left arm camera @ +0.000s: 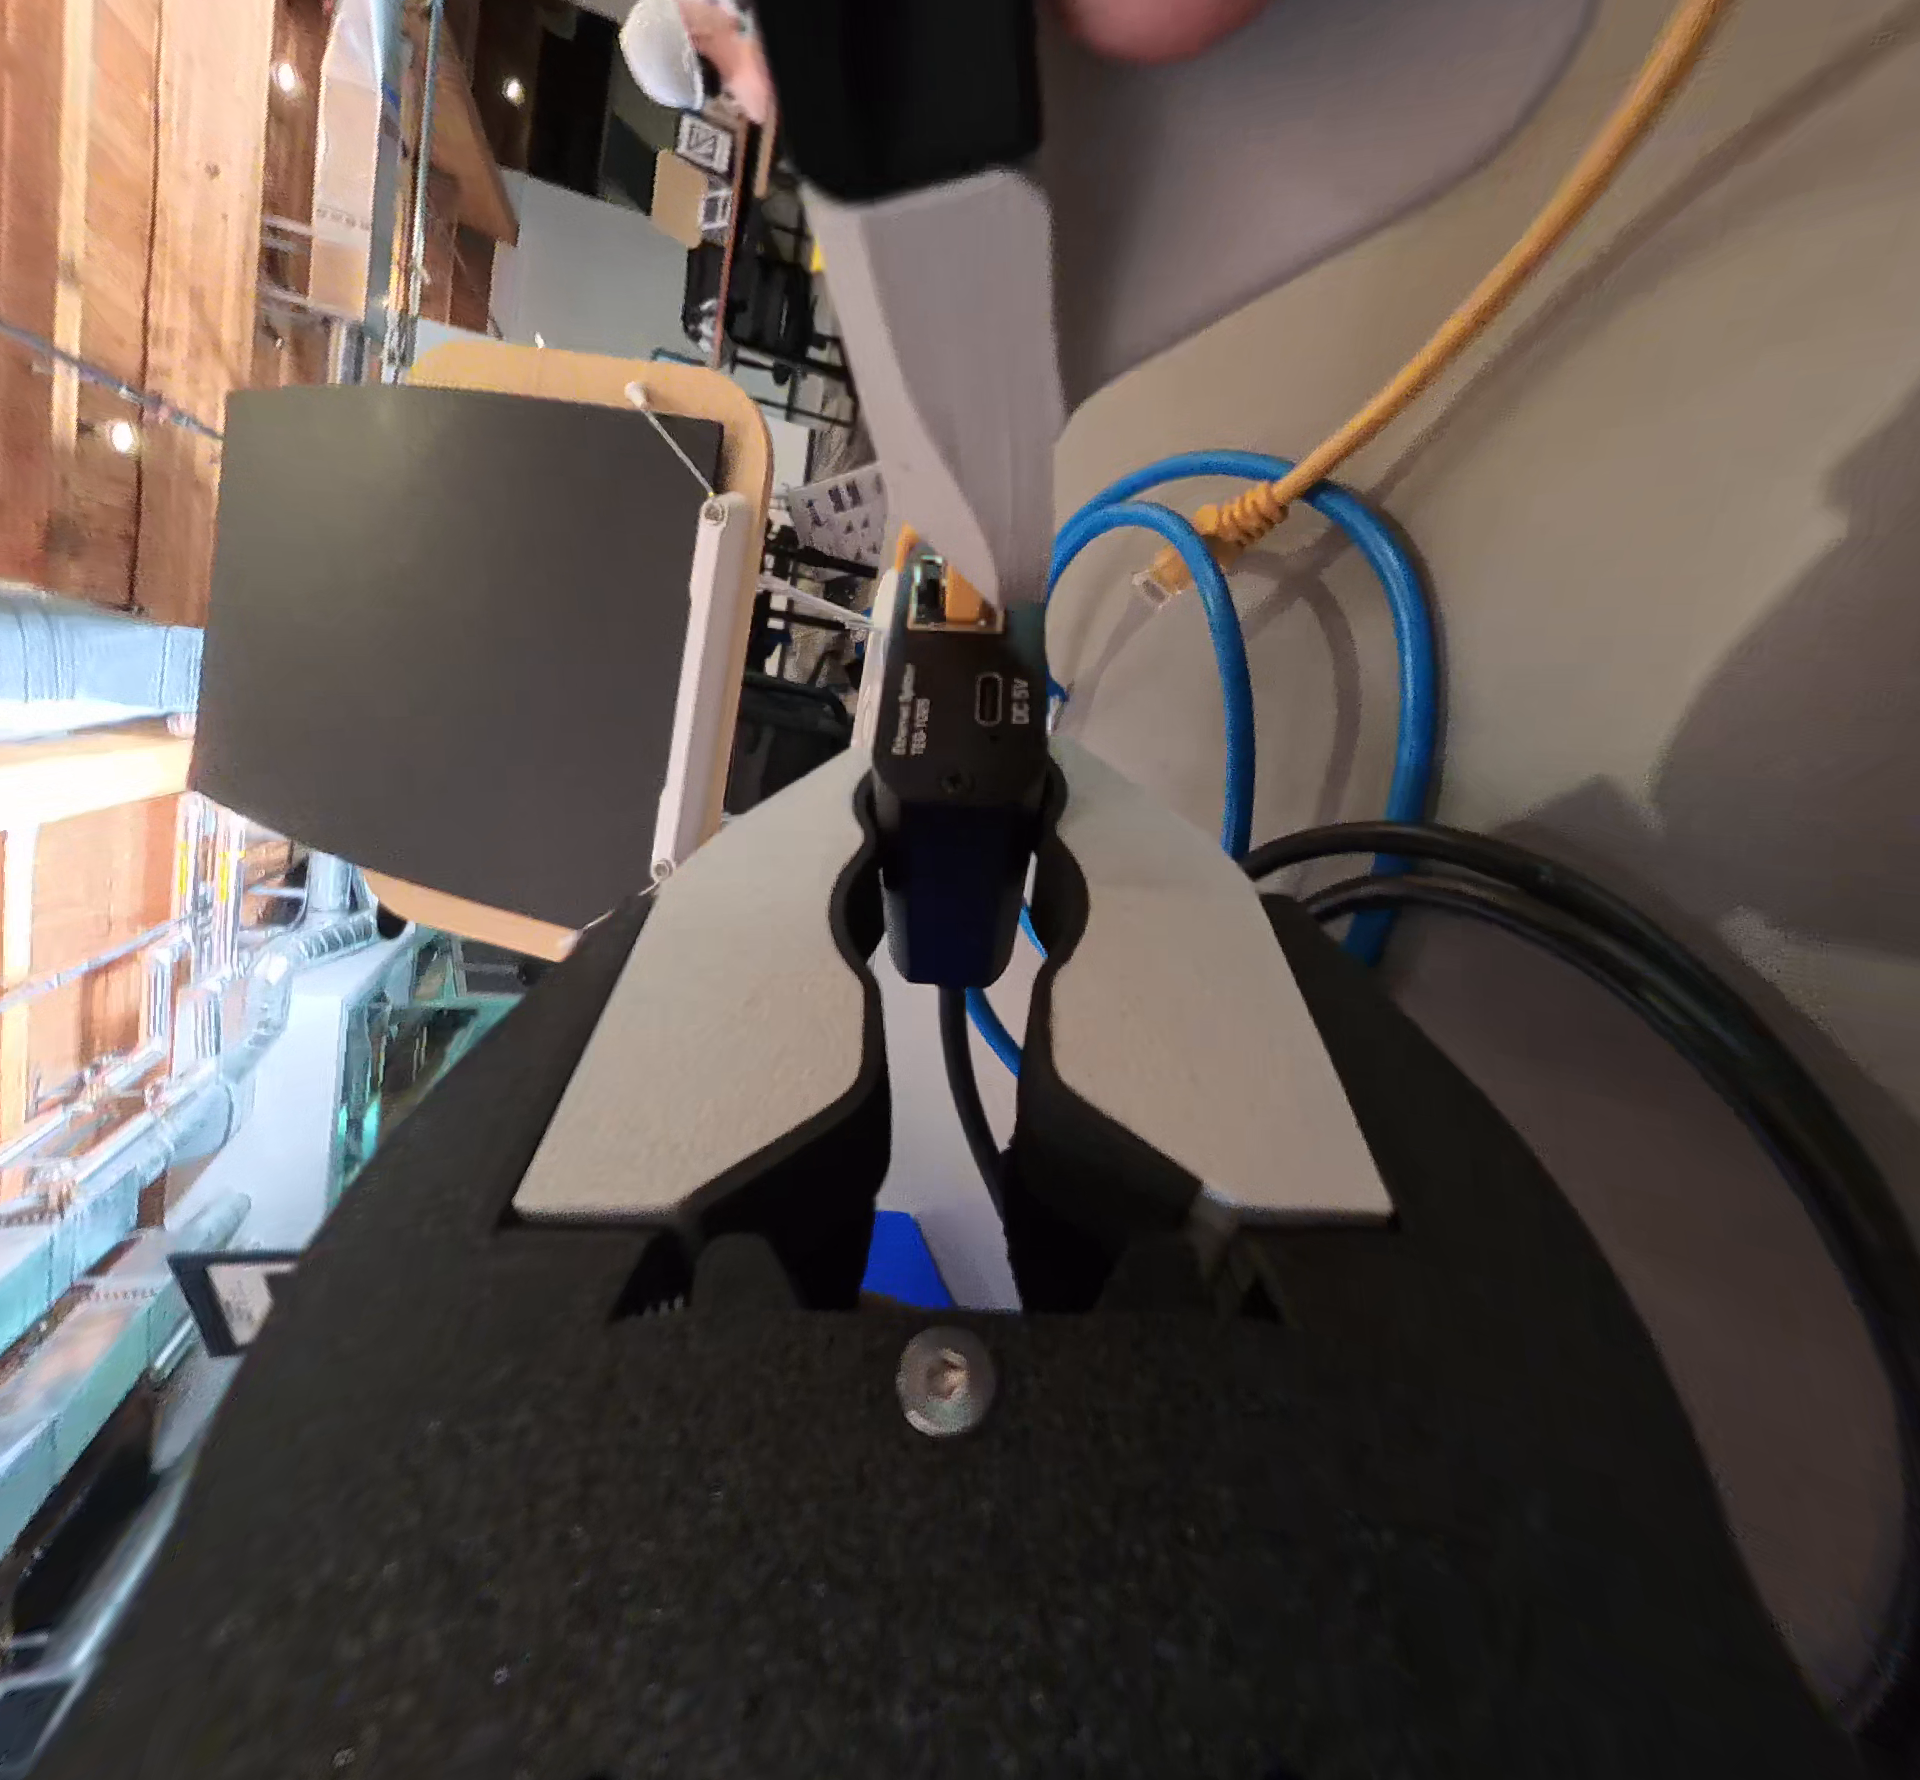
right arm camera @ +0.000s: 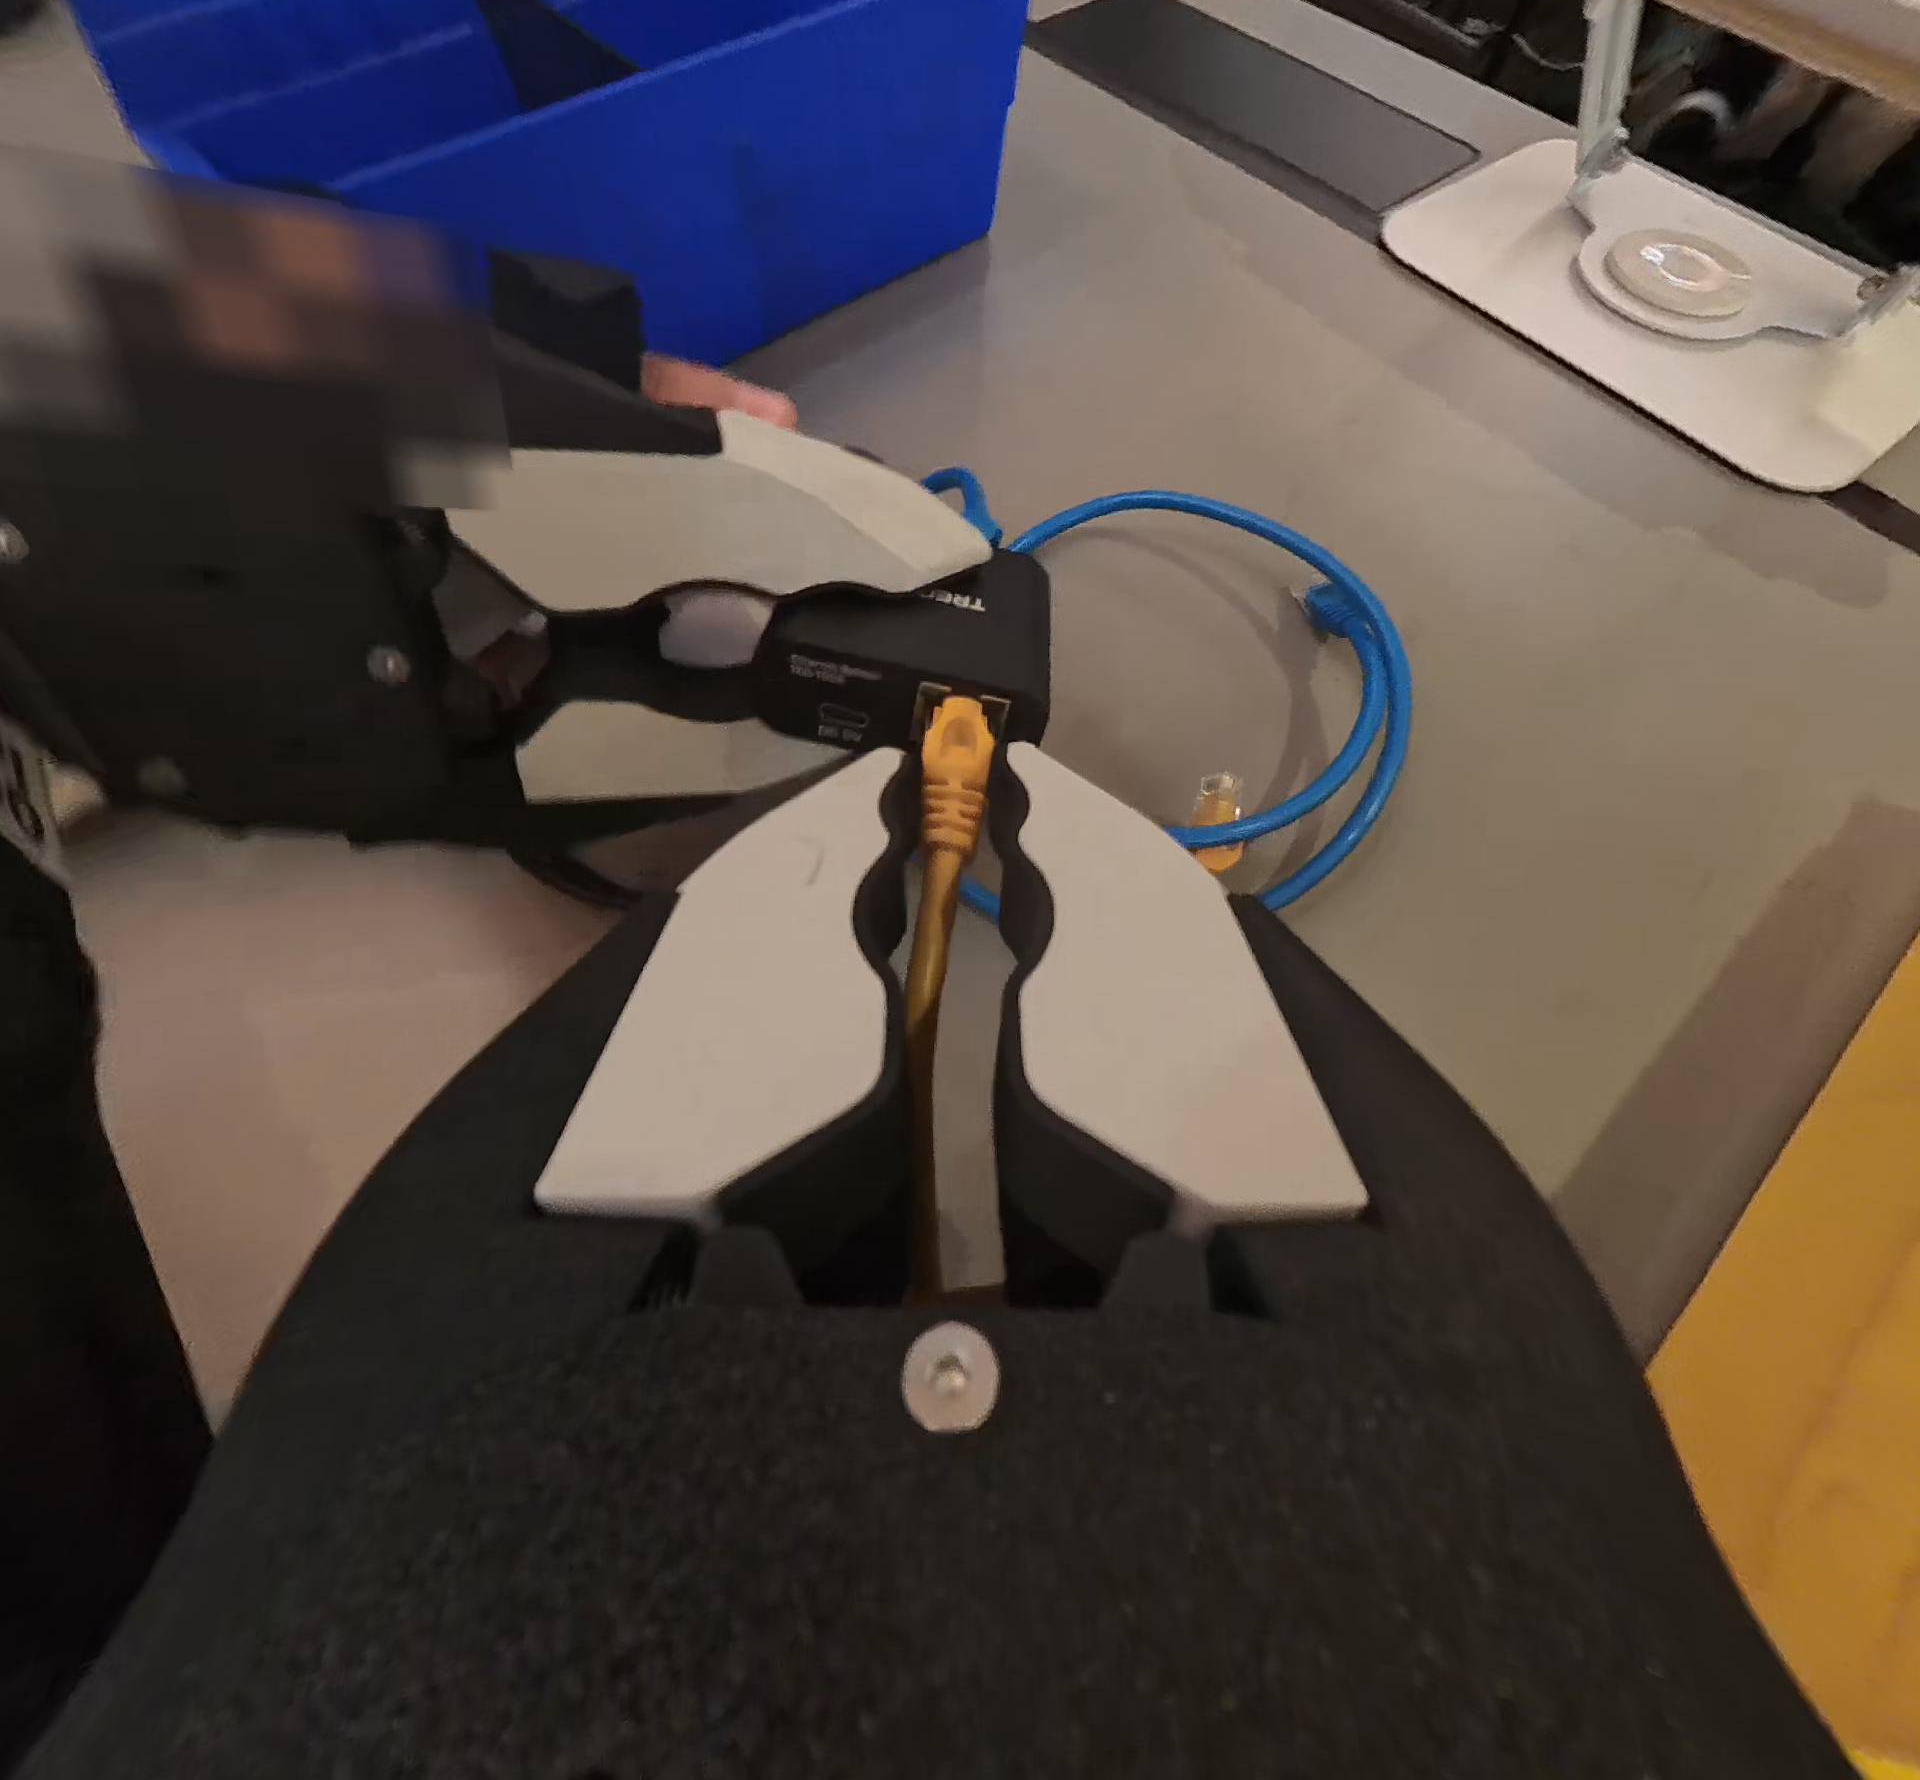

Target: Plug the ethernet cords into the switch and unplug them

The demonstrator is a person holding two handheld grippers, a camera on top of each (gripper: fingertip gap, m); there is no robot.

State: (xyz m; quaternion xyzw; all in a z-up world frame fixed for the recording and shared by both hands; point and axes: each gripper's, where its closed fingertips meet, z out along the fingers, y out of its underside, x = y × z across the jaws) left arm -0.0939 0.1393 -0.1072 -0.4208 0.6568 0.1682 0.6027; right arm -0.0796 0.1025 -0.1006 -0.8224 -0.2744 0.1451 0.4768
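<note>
My left gripper (left arm camera: 961, 790) is shut on the small black switch (left arm camera: 961, 722) and holds it just above the grey table. It also shows in the right wrist view (right arm camera: 873, 639), coming in from the left. My right gripper (right arm camera: 954, 764) is shut on the boot of the yellow ethernet cord's plug (right arm camera: 951, 743), which sits in a port of the switch (right arm camera: 935, 629). In the left wrist view one right finger (left arm camera: 956, 380) reaches down to that port. The yellow cord's other plug (right arm camera: 1216, 805) lies loose on the table. A blue ethernet cord (right arm camera: 1351, 691) lies coiled behind the switch.
A blue divided bin (right arm camera: 623, 68) stands at the back left of the grey table (right arm camera: 1351, 380). A white stand base (right arm camera: 1662, 328) sits at the back right. A black cable (left arm camera: 1662, 1003) runs from the switch past my left gripper. A dark board (left arm camera: 447, 650) stands beyond. There is about 4 cm between the tips of the two grippers. The white stand base (right arm camera: 1662, 328) is about 40 cm from both grippers' fingertips.
</note>
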